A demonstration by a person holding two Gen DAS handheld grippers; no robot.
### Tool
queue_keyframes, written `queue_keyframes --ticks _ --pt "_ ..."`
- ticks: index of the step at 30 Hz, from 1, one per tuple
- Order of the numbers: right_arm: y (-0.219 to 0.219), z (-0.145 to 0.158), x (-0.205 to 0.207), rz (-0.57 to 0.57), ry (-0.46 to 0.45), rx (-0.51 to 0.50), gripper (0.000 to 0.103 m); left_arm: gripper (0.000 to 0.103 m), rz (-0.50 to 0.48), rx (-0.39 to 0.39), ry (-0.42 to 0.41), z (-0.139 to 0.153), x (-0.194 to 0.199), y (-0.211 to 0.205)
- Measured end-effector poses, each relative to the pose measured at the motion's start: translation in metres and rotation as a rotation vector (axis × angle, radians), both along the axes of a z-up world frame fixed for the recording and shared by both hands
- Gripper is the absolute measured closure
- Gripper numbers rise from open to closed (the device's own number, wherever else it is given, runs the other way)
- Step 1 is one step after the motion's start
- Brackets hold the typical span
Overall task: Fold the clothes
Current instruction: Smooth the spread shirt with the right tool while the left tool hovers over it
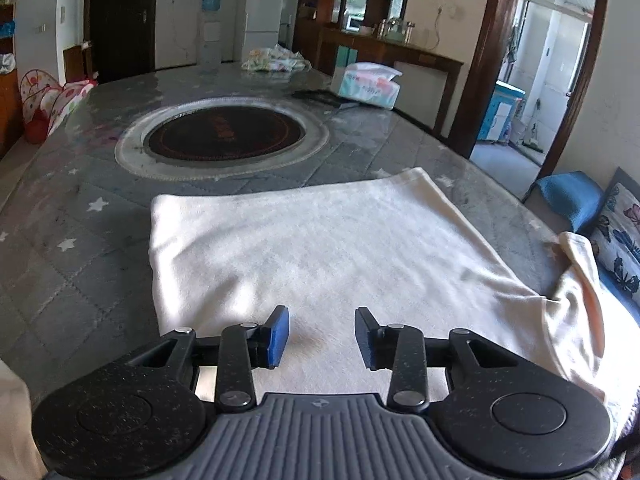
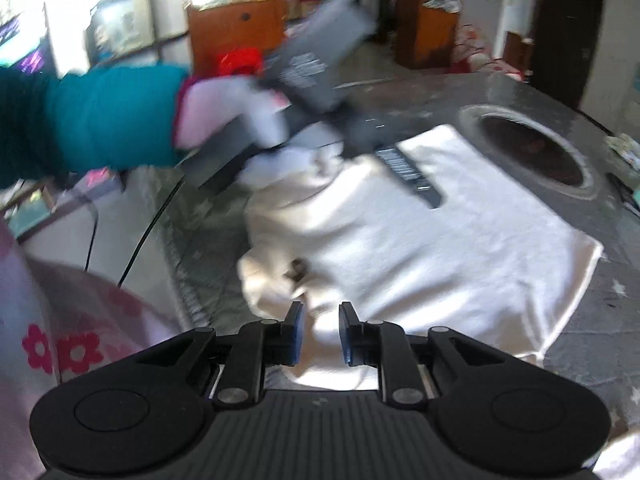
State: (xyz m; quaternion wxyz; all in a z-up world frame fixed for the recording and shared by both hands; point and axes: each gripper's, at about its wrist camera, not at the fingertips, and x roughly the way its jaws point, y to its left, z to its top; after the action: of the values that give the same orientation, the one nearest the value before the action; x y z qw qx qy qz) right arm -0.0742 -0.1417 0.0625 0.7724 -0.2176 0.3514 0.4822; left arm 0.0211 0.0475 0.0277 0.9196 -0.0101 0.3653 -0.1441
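Note:
A white garment lies spread flat on the grey star-patterned table cover. Its right end is bunched and hangs over the table's edge. My left gripper hovers over the garment's near part, open, with nothing between its blue pads. In the right wrist view the garment has a crumpled fold on its left side. My right gripper is just above that near edge, with its pads a narrow gap apart and pressing on nothing. A gloved hand in a teal sleeve holds the left gripper over the garment's far side.
A round dark insert with a glass ring sits in the table's middle. Beyond it lie a tissue pack and a heap of patterned cloth. A blue cushion lies off the table's right edge. A black cable hangs on the left.

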Motion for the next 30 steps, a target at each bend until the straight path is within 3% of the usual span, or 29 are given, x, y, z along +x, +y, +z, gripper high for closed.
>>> queue_keyframes --ticks 6,12,16,24,30 --pt "-0.016 -0.010 0.023 -0.159 0.001 0.006 0.085 0.064 -0.064 0.009 -0.042 0.006 -0.040 -0.004" --pt "-0.029 -0.031 0.026 -0.229 0.042 -0.012 0.084 0.064 -0.113 0.014 -0.045 0.001 -0.082 -0.006" --pt "-0.042 -0.029 0.021 -0.271 0.056 0.017 0.083 0.064 -0.141 0.065 -0.055 -0.006 -0.102 -0.011" --pt "-0.077 -0.027 0.025 -0.427 0.074 0.077 0.078 0.061 -0.194 0.085 -0.047 -0.013 -0.121 -0.011" --pt "-0.114 -0.012 0.041 -0.580 0.024 0.122 0.078 0.060 -0.245 0.131 -0.043 -0.009 -0.125 -0.010"
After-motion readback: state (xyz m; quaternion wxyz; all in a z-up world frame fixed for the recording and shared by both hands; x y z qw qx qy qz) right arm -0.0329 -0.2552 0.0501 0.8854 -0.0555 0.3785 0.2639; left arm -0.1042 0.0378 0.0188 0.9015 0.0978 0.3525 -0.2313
